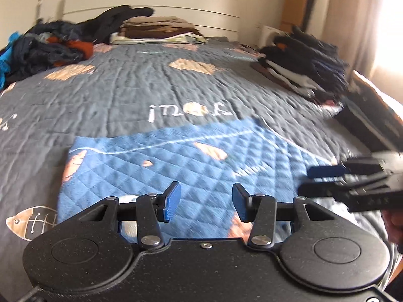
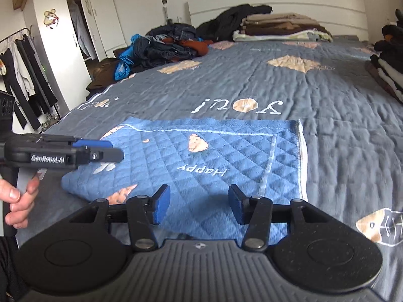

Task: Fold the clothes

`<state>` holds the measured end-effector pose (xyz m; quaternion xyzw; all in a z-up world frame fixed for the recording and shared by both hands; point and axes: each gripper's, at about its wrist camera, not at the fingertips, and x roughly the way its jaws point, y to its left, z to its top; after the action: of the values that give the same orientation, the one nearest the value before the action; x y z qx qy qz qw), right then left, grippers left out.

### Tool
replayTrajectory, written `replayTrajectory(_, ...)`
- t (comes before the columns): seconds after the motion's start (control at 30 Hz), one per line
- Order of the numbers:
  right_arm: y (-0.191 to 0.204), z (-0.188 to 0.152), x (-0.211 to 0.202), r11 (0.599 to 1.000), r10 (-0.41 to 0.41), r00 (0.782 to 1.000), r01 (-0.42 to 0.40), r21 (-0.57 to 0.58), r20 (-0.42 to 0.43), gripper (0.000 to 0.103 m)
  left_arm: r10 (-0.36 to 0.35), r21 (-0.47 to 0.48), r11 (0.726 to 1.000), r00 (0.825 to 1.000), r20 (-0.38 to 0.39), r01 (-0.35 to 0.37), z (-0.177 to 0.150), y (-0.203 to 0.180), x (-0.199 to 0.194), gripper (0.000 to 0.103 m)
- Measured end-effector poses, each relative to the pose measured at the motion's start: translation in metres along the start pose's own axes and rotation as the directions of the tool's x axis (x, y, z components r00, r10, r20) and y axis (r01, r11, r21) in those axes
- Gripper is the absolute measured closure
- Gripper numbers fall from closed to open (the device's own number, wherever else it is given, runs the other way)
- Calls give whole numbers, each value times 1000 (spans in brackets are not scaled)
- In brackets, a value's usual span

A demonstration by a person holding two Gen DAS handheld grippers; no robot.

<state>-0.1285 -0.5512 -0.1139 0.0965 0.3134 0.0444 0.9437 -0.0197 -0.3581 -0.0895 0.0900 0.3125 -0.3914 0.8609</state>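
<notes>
A blue quilted cloth (image 1: 176, 158) (image 2: 201, 151) with fish prints and the word "Happy" lies folded flat on the grey-blue bedspread (image 1: 126, 88) (image 2: 327, 138). My left gripper (image 1: 206, 201) hangs open just above the cloth's near edge, with nothing between its blue pads. In the right wrist view the left gripper (image 2: 110, 149) reaches in from the left over the cloth's left corner. My right gripper (image 2: 199, 206) is open over the near edge too, empty. It shows blurred at the right of the left wrist view (image 1: 317, 181).
A heap of unfolded clothes (image 1: 50, 47) (image 2: 163, 47) lies at the far left of the bed. A folded brown and beige stack (image 1: 156, 30) (image 2: 279, 27) sits by the headboard, a dark stack (image 1: 302, 68) (image 2: 388, 68) at the right edge. A clothes rack (image 2: 22, 75) stands left of the bed.
</notes>
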Motion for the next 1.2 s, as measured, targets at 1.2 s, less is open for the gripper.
replayTrajectory(1.2, -60, -4, -21, 992, -116, 993, 115, 60, 30, 52, 0, 588, 808, 998, 68, -40, -36, -111, 25, 52)
